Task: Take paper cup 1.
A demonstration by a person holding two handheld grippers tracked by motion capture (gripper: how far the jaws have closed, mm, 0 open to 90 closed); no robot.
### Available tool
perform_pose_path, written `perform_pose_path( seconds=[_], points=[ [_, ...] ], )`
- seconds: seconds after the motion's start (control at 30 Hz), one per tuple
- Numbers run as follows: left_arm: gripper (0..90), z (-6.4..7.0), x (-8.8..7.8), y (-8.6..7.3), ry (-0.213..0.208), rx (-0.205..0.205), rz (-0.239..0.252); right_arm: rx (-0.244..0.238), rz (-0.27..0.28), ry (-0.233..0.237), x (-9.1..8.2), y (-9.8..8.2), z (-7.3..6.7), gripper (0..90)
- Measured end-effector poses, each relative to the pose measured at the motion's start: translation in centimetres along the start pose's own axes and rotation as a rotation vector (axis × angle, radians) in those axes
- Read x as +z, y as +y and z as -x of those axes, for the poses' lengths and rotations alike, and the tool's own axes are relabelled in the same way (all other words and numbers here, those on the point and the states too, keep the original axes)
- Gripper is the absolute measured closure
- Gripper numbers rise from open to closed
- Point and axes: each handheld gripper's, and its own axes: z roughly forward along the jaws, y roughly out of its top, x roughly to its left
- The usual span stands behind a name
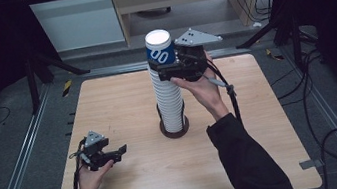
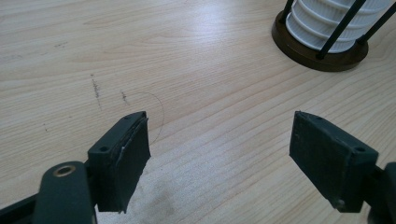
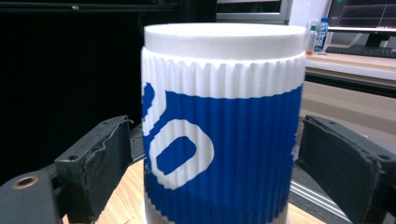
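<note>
Right hand-held gripper (image 1: 168,65) hovered with jaws wide, flanking but not pressing the upright blue-and-white top cup (image 3: 219,126) directly ahead atop the tall cup stack (image 1: 169,102), while the left hand-held gripper (image 1: 117,153) rested open, far below.

The table (image 1: 133,178) is square and made of light wood with thin lines running across it. A round dark brown base (image 1: 175,128) sits on it, near the middle. A tall stack of white cups (image 1: 168,99) stands on that base. A few small dark marks (image 2: 96,87) show on the wood.
</note>
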Motion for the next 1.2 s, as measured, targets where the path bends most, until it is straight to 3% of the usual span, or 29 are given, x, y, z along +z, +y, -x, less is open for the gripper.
perform_pose_path(
  seconds=[0.3, 0.53, 0.77, 1.2],
  points=[
    [19.1, 0.1, 0.2, 0.0, -0.005, 0.005, -0.006, 0.008, -0.018, -0.018, 1.1, -0.5, 0.1, 12.7],
    [18.8, 0.2, 0.3, 0.0, -0.007, 0.009, -0.013, 0.016, -0.032, -0.006, 1.3, -0.6, 0.0, 17.4],
    [18.6, 0.2, 0.3, 0.0, -0.006, 0.010, -0.016, -0.002, -0.037, -0.014, 1.3, -0.6, -0.1, 19.4],
    [18.3, 0.2, 0.3, -0.1, -0.006, 0.010, -0.019, -0.016, -0.021, -0.020, 0.8, 1.1, -0.3, 19.7]
  ],
)
